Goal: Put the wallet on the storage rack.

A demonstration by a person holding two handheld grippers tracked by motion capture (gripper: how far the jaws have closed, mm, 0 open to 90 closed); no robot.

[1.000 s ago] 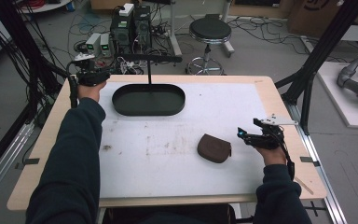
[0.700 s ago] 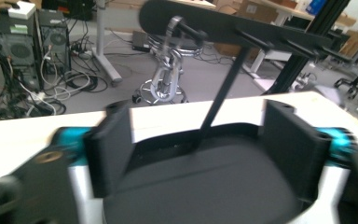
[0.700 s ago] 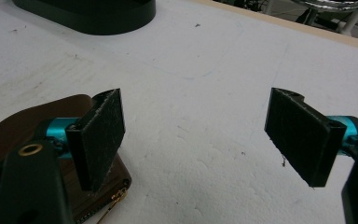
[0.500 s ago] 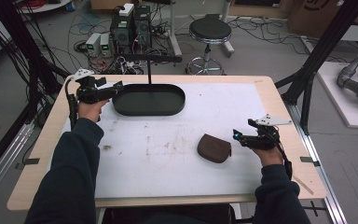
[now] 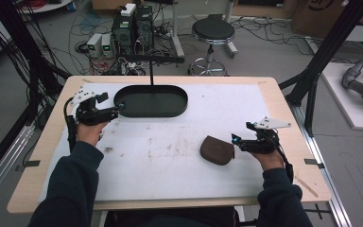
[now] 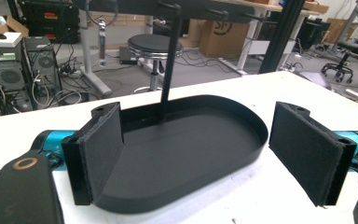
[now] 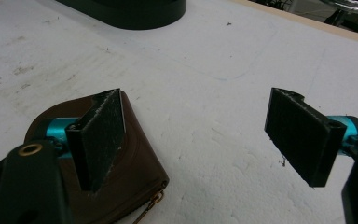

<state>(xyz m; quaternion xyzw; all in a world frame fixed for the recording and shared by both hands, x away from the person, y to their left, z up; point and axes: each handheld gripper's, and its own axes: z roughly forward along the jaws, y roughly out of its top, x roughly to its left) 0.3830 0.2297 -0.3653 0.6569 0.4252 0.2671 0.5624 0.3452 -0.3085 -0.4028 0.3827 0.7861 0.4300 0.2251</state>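
Observation:
A black oval tray (image 5: 170, 105) lies at the back of the white table top, and a thin post (image 5: 152, 71) with a crossbar rises from it. My left gripper (image 5: 115, 111) sits at the tray's left end. In the left gripper view the left gripper (image 6: 198, 116) is open; its jaws have just been opening, the tray's (image 6: 191, 154) rounded end lies between them, and no pad presses on it. A brown leather pouch (image 5: 216, 150) lies at the front right. My right gripper (image 5: 234, 140) is just right of it. The right gripper (image 7: 196, 98) is open, one jaw hanging over the pouch (image 7: 140, 154).
The white mat (image 5: 179, 156) covers a wooden table (image 5: 293, 123). Black frame posts (image 5: 319, 61) stand at the table's right and left. A round stool (image 5: 212, 30) and computer cases (image 5: 132, 26) with cables stand on the floor behind the table.
My left hand has come from the table's back-left corner down and right to the tray's left end, and its jaws stand wider. The right hand has hardly moved.

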